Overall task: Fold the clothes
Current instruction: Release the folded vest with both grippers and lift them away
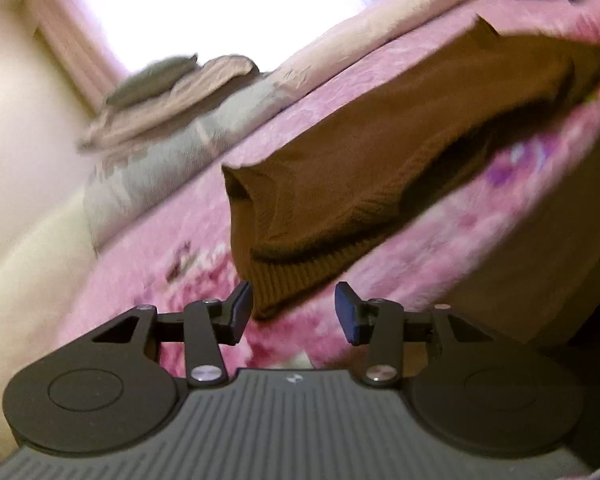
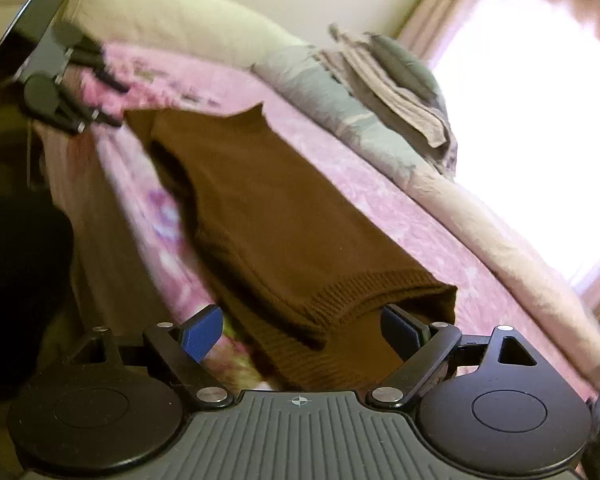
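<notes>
A brown knitted sweater (image 1: 380,152) lies folded lengthwise on the pink bedspread (image 1: 172,220). In the left wrist view my left gripper (image 1: 294,314) is open, and the sweater's ribbed end sits just ahead of its blue pads without touching them. In the right wrist view my right gripper (image 2: 300,332) stands wide open around the ribbed hem of the sweater (image 2: 284,216), with the pads not pressing on it. The left gripper (image 2: 116,104) also shows at the top left of that view, at the sweater's far end.
A stack of folded grey and beige cloth (image 1: 168,92) and a grey cushion (image 2: 404,64) lie by the bright window. Long pale pillows (image 2: 512,248) run along the far side of the bed. The bed's near edge (image 1: 540,248) drops away beside the sweater.
</notes>
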Demonstrator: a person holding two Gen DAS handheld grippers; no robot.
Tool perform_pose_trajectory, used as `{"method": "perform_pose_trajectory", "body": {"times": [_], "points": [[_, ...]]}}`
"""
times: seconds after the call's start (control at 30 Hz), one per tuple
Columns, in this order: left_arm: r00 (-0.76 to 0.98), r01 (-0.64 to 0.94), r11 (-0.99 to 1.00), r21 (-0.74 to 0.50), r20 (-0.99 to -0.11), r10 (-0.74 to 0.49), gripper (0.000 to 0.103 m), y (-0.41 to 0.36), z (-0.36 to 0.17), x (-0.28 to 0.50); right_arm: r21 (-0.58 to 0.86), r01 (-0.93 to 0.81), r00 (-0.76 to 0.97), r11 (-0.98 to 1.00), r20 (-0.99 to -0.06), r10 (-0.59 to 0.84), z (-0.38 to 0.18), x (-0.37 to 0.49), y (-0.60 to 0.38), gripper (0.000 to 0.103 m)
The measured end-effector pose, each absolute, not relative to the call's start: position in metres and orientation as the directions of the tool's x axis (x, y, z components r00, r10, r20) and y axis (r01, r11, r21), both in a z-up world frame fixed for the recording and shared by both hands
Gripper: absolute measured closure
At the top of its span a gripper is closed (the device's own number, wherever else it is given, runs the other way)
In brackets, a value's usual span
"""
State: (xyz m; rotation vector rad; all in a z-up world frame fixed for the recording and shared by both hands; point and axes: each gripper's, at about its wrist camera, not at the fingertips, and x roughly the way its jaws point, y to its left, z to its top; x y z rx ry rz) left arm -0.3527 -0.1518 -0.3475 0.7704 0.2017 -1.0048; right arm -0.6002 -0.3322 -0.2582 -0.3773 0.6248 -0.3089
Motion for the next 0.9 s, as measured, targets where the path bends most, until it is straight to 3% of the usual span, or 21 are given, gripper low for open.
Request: {"method": "perform_pose_trajectory", "body": {"times": [0.13, 0.27, 0.47, 0.77, 0.8, 0.83, 0.9], "points": [[0.526, 0.851, 0.413, 0.326, -0.523, -0.671, 0.060, -0.142, -0.322, -0.349, -0.415, 0.154, 0.793, 0.897, -0.490, -0.363, -0.246, -0.606, -0.319, 0.014], [0.530, 0.845, 0.463, 0.266, -0.529, -0.663, 0.056, -0.140, -0.307, -0.348, -0.436, 0.110, 0.817, 0.893, -0.471, -0.331, -0.234, -0.600, -0.308, 0.014], [0.513, 0.857, 0.423, 0.295, -0.559, -0.651, 0.056, -0.148, -0.299, -0.323, -0.465, -0.002, 0.844, 0.885, -0.475, -0.249, -0.228, -0.556, -0.293, 0.015], [0.530, 0.848, 0.390, 0.359, -0.558, -0.638, 0.056, -0.142, -0.299, -0.256, -0.460, -0.188, 0.833, 0.868, -0.543, -0.107, -0.254, -0.424, -0.243, 0.015], [0.532, 0.847, 0.395, 0.356, -0.559, -0.636, 0.055, -0.140, -0.300, -0.249, -0.459, -0.201, 0.830, 0.865, -0.549, -0.099, -0.259, -0.410, -0.237, 0.016], [0.533, 0.846, 0.398, 0.354, -0.560, -0.635, 0.055, -0.138, -0.301, -0.243, -0.461, -0.212, 0.826, 0.861, -0.555, -0.094, -0.264, -0.397, -0.231, 0.027], [0.531, 0.847, 0.401, 0.349, -0.564, -0.632, 0.053, -0.135, -0.304, -0.234, -0.473, -0.224, 0.821, 0.852, -0.563, -0.097, -0.275, -0.372, -0.220, 0.031]]}}
